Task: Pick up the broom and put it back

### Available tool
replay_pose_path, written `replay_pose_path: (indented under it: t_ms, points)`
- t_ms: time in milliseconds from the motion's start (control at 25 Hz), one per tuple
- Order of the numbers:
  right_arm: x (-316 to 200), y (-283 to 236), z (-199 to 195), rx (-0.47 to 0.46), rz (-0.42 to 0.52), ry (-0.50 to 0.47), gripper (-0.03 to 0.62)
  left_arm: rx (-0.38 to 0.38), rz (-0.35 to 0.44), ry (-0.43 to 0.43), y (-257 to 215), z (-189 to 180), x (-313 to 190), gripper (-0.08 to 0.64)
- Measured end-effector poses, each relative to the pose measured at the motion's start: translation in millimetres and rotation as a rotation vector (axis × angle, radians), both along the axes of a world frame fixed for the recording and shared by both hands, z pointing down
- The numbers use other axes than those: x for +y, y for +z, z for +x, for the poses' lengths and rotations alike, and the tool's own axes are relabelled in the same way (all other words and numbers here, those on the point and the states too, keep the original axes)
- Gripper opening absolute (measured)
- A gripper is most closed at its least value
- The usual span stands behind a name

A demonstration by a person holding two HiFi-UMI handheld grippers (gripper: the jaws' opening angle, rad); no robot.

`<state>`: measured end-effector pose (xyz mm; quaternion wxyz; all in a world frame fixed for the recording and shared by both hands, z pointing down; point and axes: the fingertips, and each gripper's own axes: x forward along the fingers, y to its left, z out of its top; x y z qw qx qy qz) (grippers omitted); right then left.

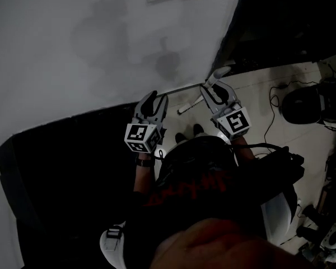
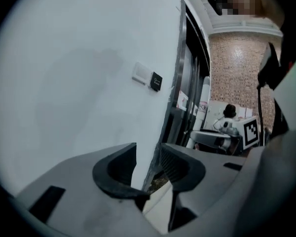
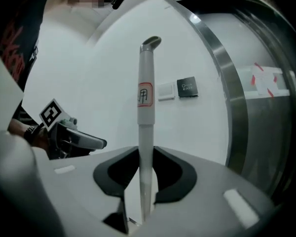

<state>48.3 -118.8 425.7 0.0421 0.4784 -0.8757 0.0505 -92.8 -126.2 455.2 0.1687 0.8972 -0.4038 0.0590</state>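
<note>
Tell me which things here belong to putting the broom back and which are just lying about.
For the job:
- broom, its handle clamped in the right gripper
- left gripper, open and empty

Lying about:
- white wall switch
- black wall plate beside it
- metal frame at the wall's edge

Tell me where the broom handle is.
In the right gripper view, the broom handle stands upright, clamped in the right gripper, just left of the wall switch.
</note>
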Motion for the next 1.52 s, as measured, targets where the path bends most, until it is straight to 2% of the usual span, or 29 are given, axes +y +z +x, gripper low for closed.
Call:
replay_pose_path:
  t_ms: [80,160,440,600,760,960,1120,1320,1440,1520]
  points:
    - [8,-6,1,-0.012,-0.002,-0.012,0.089,0.091,0.004,-0.007,-10,2,-1,0.173]
    - [14,-7,3,-0.021,-0.010,-0.021,0.089,0.123,0.021,0.014,-12,7,-1,0.217]
    - [28,3,6,-0.032,-0.042,-0.068,0.089,0.092,0.036,0.053,0,18,-3,0.227]
    - [36,27,0,-0.002,-0.106,-0.076,0.089,0.087,0.025,0.055,-2,14,5,0.221]
    - [32,95,2,0.019,-0.203,-0.043,0.089,0.063,0.016,0.040,0,11,11,0.209]
    - [9,201,4,0.102,-0.349,-0.019,0.089,0.039,-0.017,-0.021,14,3,13,0.209]
    - [-13,297,-2,0.147,-0.503,-0.021,0.091,0.020,-0.065,-0.114,24,-17,24,0.209]
    - [-67,405,0,0.252,-0.638,-0.048,0.089,0.016,-0.120,-0.259,38,-42,24,0.201]
    - [-85,436,-6,0.236,-0.662,-0.045,0.091,-0.060,-0.149,-0.338,50,-53,41,0.199]
    - [-119,438,-17,0.201,-0.636,-0.043,0.095,-0.059,-0.164,-0.388,55,-61,46,0.191]
